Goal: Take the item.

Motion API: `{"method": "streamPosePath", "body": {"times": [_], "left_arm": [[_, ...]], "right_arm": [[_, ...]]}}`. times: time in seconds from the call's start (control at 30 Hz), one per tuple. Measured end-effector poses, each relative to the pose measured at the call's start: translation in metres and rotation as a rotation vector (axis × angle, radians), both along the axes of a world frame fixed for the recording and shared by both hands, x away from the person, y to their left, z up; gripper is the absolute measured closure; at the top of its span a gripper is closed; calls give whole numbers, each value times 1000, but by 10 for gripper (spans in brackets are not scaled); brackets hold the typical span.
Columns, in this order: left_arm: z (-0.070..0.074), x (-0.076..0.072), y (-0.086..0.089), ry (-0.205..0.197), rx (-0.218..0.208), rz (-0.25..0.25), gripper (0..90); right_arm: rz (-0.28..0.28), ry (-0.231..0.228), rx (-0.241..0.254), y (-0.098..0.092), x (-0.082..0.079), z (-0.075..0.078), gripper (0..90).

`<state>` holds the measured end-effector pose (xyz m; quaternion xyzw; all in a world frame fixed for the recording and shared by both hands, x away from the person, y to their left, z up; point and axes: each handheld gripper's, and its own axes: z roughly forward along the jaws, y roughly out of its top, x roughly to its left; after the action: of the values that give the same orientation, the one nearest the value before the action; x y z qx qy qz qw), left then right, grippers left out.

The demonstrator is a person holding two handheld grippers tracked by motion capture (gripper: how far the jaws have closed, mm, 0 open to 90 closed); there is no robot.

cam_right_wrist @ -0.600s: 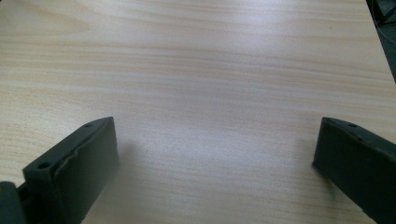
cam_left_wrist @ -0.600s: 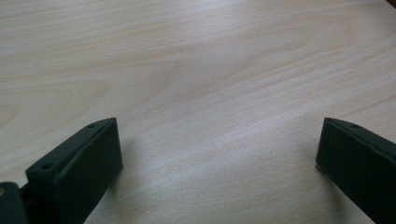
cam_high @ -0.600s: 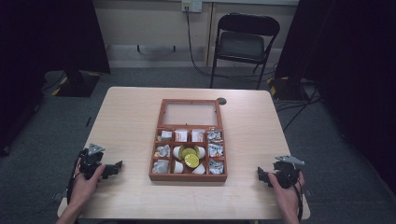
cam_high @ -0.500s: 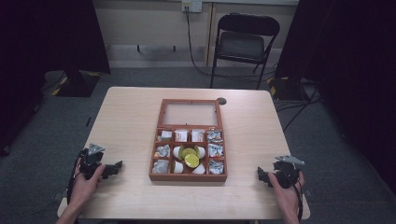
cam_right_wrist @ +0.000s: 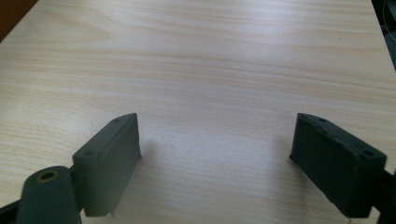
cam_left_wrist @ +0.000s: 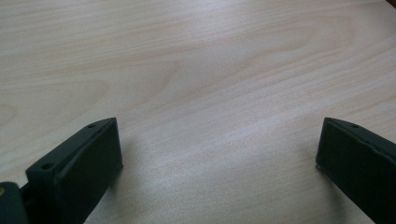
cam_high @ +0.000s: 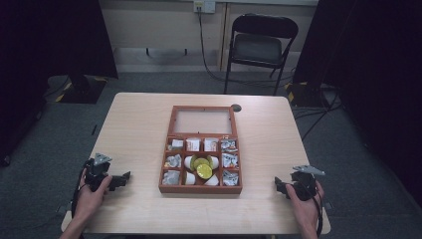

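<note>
Nothing's really started here: the person rests both tools on the pale wooden table [cam_high: 139,124], well out to either side of the reddish-brown wooden compartment box [cam_high: 201,185] with its little packets and yellow-lidded cups. The left gripper [cam_high: 121,179] and right gripper [cam_high: 279,186] both have jaws spread wide, holding nothing. Best opener is probably approaching the box from above, slowly. Compared with half a second ago, basically no change.
</note>
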<state>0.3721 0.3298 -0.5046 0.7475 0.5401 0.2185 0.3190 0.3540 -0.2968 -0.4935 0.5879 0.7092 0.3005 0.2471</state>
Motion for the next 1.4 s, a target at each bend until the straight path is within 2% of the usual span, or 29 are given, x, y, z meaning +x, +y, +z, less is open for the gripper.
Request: {"method": "streamPosePath", "body": {"times": [0.17,0.47,0.63,0.8,0.83,1.0,1.13,1.4], "left_arm": [[0,0,0,0,0,0,0],[0,0,0,-1,-1,1,0],[0,0,0,-1,-1,1,0],[0,0,0,0,-1,1,0],[0,0,0,-1,-1,1,0],[0,0,0,-1,-1,1,0],[0,0,0,-1,-1,1,0],[0,0,0,-1,-1,1,0]], "right_arm": [[30,2,25,3,-1,3,181],[92,-33,62,12,-3,11,260],[134,-70,100,18,-8,21,323],[159,-83,128,21,-9,27,351],[170,-89,146,23,-10,30,361],[203,-100,163,30,-9,39,399],[236,-106,154,39,-7,45,409],[294,-112,149,48,-5,53,387]]}}
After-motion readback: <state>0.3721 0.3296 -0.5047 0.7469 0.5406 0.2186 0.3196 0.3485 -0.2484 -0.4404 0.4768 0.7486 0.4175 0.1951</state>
